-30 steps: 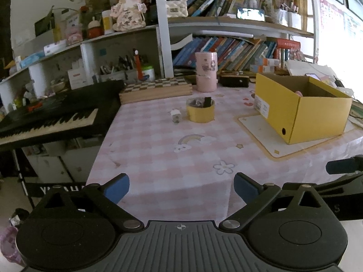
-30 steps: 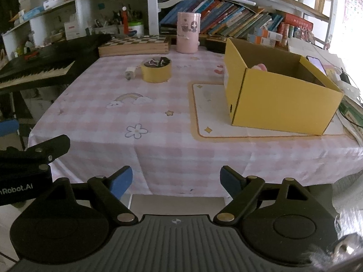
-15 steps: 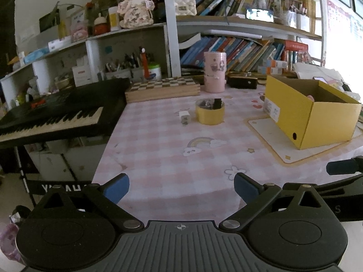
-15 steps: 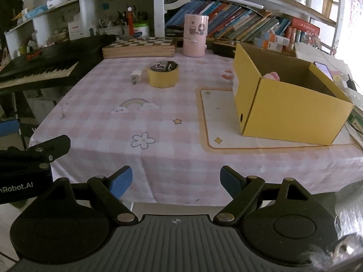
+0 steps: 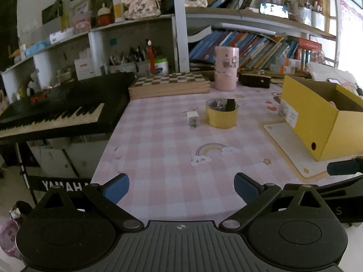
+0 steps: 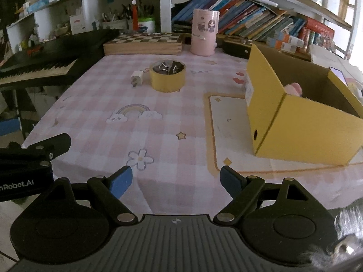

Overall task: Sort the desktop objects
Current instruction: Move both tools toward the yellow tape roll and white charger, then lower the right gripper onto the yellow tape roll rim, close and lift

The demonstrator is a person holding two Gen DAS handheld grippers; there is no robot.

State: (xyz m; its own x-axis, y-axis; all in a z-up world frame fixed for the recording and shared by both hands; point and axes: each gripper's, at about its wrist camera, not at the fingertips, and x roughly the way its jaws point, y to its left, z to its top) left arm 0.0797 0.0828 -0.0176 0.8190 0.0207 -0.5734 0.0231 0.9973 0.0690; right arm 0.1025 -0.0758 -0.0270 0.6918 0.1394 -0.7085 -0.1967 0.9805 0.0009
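Both tongs stand wide and empty over the near edge of the pink checked tablecloth (image 6: 172,117), the left gripper (image 5: 181,187) and the right gripper (image 6: 175,180) side by side, which reads as an approach with nothing yet chosen. In the right wrist view the things to sort sit well apart from the jaws at about 11 to 12 o'clock: a small white charger plug (image 6: 136,78) just beside a yellow tape roll (image 6: 168,77) with binder clips (image 6: 168,67) inside its core. The open yellow box (image 6: 301,117) at 2 o'clock, standing on a cream mat (image 6: 226,122) with something pink already inside, is probably the bin they are meant for.
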